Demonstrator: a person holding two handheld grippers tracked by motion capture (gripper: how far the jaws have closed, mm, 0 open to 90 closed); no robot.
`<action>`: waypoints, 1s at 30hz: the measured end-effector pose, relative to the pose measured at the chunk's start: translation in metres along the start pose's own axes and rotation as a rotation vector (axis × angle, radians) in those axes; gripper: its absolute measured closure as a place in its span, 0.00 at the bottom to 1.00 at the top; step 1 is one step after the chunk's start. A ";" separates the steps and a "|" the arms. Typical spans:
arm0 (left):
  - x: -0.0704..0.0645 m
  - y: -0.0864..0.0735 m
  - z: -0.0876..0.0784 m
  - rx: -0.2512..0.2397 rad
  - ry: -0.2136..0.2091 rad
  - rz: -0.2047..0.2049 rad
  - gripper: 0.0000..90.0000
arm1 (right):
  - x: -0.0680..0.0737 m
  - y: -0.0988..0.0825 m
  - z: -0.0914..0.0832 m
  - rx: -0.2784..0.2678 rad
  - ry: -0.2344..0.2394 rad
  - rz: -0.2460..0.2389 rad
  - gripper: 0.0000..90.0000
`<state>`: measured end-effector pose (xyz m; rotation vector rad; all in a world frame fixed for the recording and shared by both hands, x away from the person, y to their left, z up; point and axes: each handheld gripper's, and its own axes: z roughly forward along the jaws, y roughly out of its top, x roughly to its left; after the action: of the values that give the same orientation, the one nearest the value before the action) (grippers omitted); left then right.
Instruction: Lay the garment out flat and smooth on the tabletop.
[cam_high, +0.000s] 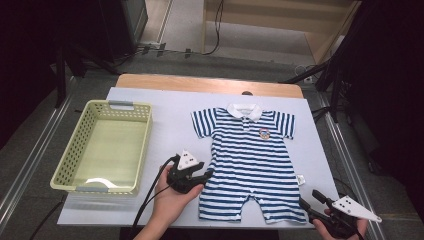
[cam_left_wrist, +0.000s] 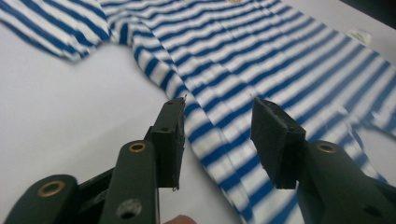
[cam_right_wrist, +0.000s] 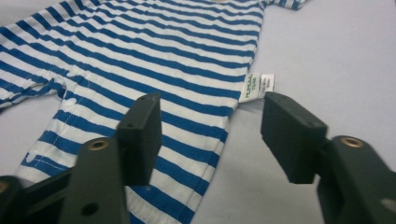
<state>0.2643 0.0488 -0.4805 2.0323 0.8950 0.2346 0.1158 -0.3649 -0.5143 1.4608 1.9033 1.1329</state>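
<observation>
The striped baby romper (cam_high: 250, 162) lies flat on the white table cover (cam_high: 165, 125), face up, with its white collar (cam_high: 245, 111) at the far side and the two short legs toward the person. It is spread out fully, sleeves to both sides, so every edge is free to be taken; I judge that this is the starting position for folding it or moving it.

The left gripper (cam_high: 206, 175) hovers at the romper's left side seam, about at waist height of the garment. In the left gripper view its jaws stand apart, and the striped edge runs through the gap below them, but the pads (cam_left_wrist: 172, 140) do not press on the cloth. So it is open and holds nothing. It is placed there, I think, because the side seam is the easiest line to pinch for a fold toward the middle.

The right gripper (cam_high: 306, 206) waits near the romper's right leg hem, at the corner nearest the person. Its jaws are also apart and empty; in the right gripper view the small care label (cam_right_wrist: 256, 86) at the side seam lies ahead of them, and the leg hem below the left pad (cam_right_wrist: 140, 135).

The pale green basket (cam_high: 82, 150) stands empty to the left of the romper, well apart from it. Probably it is the place where the garment will go afterwards.
</observation>
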 end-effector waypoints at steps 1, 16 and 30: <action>0.003 0.005 0.004 -0.002 0.004 -0.006 0.59 | 0.000 0.001 -0.001 -0.006 0.005 0.002 0.34; 0.059 0.039 0.056 0.050 0.134 -0.050 0.55 | 0.006 0.006 -0.008 -0.065 0.046 -0.007 0.00; 0.079 0.044 0.085 0.080 0.271 -0.045 0.65 | 0.006 0.005 -0.005 -0.045 0.055 -0.013 0.00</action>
<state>0.3832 0.0308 -0.5093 2.0828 1.1312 0.4638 0.1129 -0.3600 -0.5069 1.4049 1.9087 1.2140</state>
